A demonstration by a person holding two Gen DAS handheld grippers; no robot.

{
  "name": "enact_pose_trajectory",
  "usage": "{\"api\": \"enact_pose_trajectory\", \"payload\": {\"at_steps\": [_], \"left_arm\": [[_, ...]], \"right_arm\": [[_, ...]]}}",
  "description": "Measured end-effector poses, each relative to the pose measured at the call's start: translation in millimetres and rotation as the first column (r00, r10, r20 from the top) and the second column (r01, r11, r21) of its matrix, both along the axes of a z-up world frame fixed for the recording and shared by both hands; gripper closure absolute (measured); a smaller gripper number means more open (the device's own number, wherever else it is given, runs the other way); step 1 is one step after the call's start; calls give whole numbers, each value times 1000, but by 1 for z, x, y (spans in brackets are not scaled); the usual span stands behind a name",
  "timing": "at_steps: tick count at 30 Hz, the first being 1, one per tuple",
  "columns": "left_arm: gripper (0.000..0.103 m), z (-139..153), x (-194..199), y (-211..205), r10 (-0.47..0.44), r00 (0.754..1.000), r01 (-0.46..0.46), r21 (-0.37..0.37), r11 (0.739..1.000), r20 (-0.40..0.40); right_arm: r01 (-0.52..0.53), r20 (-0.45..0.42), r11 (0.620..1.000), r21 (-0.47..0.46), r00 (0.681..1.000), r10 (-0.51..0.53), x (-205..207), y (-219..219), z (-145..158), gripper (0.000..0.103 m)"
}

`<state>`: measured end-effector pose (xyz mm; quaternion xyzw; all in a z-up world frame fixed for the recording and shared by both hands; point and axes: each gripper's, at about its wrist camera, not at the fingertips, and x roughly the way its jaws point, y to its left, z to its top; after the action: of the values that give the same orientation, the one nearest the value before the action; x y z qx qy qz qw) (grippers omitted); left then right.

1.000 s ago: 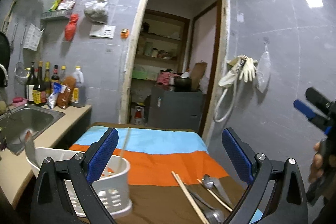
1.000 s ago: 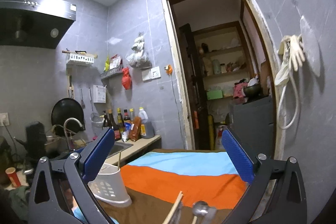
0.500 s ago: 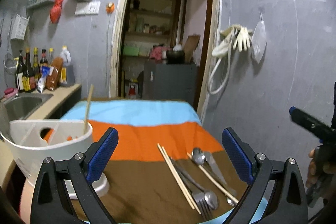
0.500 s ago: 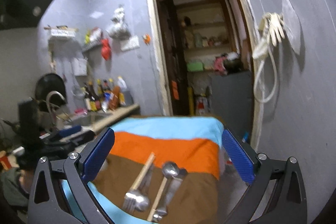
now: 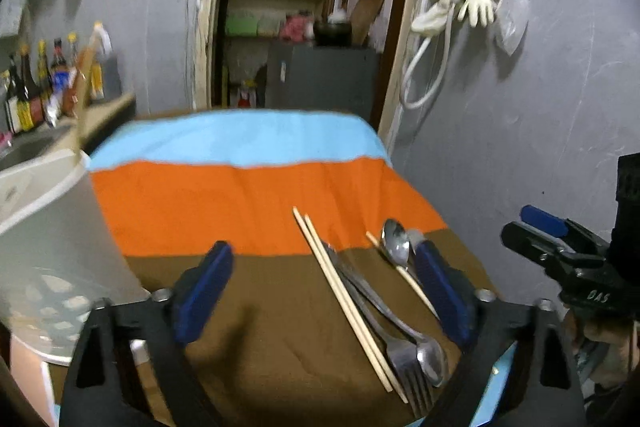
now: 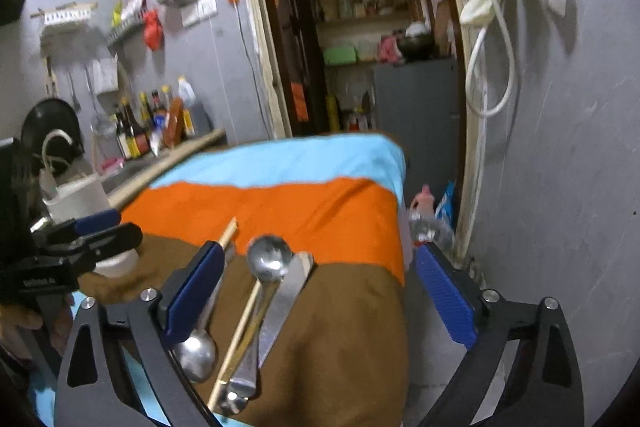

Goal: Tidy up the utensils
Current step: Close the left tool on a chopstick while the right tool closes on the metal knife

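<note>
In the left wrist view, you are holding the left gripper (image 5: 324,291) with its jaws spread wide and nothing between them, hovering over the brown band of the striped cloth (image 5: 248,195). The white utensil holder (image 5: 52,247) is standing at the left edge, close beside the left finger, with a chopstick leaning up out of it. The loose utensils are lying in a tight cluster on the cloth near the right finger: a pair of chopsticks (image 5: 340,295), a fork (image 5: 404,367) and a spoon (image 5: 394,247), overlapping one another. In the right wrist view, you are holding the right gripper (image 6: 316,299) equally wide and empty, directly over that same cluster, with a round spoon (image 6: 269,258), a flat knife (image 6: 286,301) and one chopstick (image 6: 242,323) lying between the fingers. The left gripper is showing at the left edge. In my judgement the steel pieces are stiff, smooth and liable to slip in the pads; you should be taking each at mid-handle, crosswise. The chopsticks are light and thin and are likely to roll, so you should be closing on them near the middle, one item at a time.
</note>
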<state>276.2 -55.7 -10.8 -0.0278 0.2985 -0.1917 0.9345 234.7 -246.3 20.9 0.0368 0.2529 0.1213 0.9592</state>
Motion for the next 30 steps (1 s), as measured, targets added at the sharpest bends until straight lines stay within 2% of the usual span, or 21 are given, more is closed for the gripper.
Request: {"api": "enact_pose_trajectory", "payload": {"at_steps": [2,5,8,13,17,30], "left_arm": [[39,-7,11,0,-3,999,3,1,1000,-53],[53,-18,28,1,-21,989,20,-2,1000,-145],[65,-24,41,1,-40,977,39,-11,999,-210],[77,-34,58,1,-53,956,50,-19,999,-287],[83,-35,65,3,-46,952,42,-20,999,-304],[86,-37,72,-1,-56,949,59,1,998,-309]], "right_arm": [[-10,-38,1000,-12,999,9,8,4,-7,19],[-28,-93,998,-49,995,23,19,11,-17,33],[-56,-145,996,-76,988,45,30,18,-25,37],[-69,-187,991,-115,981,46,39,25,-29,40],[-83,-227,989,-121,972,53,46,27,-34,42],[-97,-274,984,-147,960,54,60,32,-41,42]]}}
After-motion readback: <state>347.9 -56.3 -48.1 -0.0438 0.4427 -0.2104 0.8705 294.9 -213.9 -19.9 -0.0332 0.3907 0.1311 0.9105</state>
